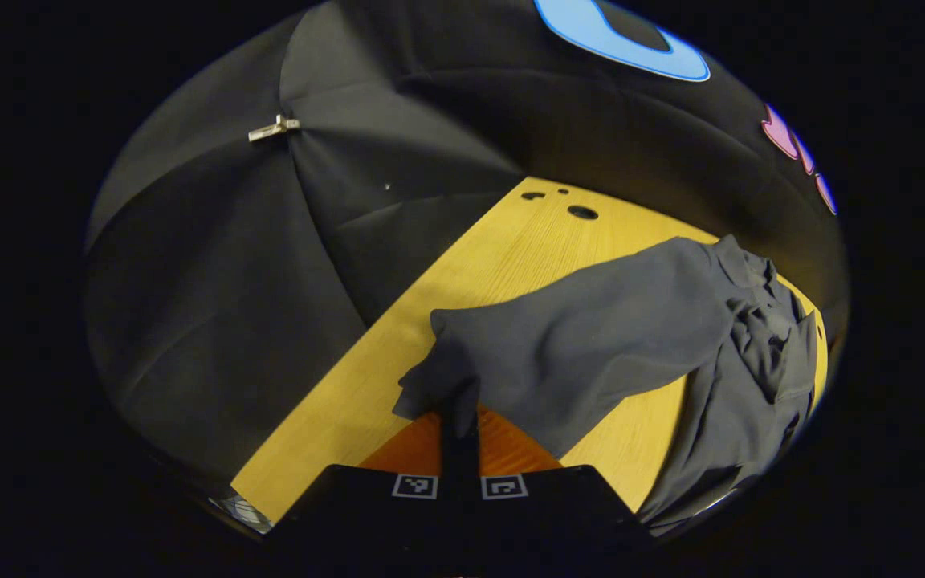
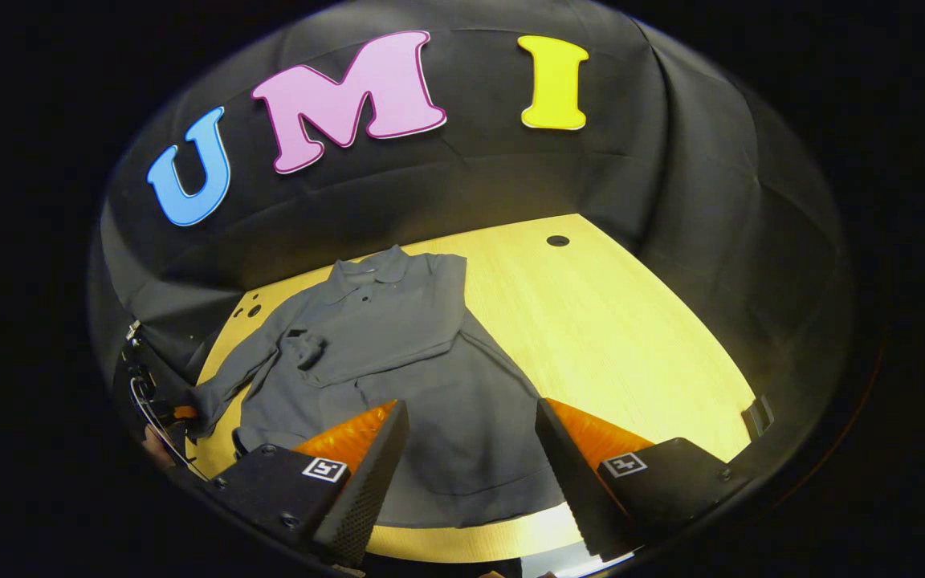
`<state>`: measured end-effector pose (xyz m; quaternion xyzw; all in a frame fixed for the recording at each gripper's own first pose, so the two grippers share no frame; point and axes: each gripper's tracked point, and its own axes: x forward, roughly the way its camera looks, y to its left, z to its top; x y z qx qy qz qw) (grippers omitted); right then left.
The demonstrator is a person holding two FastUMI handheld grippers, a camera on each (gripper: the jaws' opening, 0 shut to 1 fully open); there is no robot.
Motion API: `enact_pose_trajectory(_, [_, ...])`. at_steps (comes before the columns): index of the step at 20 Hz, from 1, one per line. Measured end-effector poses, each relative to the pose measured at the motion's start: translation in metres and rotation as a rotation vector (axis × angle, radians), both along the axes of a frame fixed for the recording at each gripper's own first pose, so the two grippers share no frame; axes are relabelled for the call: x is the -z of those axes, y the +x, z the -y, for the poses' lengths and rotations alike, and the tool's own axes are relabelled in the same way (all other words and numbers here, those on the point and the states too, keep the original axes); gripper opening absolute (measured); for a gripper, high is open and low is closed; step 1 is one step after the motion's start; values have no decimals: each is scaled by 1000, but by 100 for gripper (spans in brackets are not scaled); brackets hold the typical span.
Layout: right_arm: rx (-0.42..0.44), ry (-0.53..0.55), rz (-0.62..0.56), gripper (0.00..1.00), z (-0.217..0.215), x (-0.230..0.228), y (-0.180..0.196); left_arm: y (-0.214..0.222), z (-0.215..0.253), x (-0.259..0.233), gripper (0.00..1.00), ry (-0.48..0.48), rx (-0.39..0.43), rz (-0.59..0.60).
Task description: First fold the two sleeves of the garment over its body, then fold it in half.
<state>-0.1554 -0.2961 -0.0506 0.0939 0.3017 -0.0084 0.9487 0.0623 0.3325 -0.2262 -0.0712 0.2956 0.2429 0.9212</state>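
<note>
Right gripper, jaws apart, above garment; one sleeve seemingly folded.

Dim booth — fisheye-warped edges

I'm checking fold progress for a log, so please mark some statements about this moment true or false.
1. The left gripper is shut on the cuff of a sleeve. True.
2. The right gripper is clamped on the hem. False: its jaws stand open above the lower part of the grey shirt, gripping nothing.
3. One sleeve already lies folded across the shirt's body. True: the folded sleeve crosses the chest in the right gripper view.
4. The shirt has been folded in half. False: collar and hem lie at opposite ends, full length on the wooden table.
5. The held sleeve is stretched out away from the body. True.
</note>
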Motion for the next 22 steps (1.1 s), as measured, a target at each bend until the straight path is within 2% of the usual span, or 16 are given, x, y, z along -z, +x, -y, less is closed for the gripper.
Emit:
enact_pose_trajectory(5, [10,1,1,99,15,2,6,37,20,-61,5,-8,14,109])
enact_pose_trajectory(11, [55,26,-1,99,36,8,9,98,87,-152,5,40,175,251])
enact_pose_trajectory(15, [93,47,-12,99,52,14,9,134,158,-178,5,49,306,294])
enact_pose_trajectory(22, [138,75,-40,99,80,26,8,182,309,-172,5,-13,527,294])
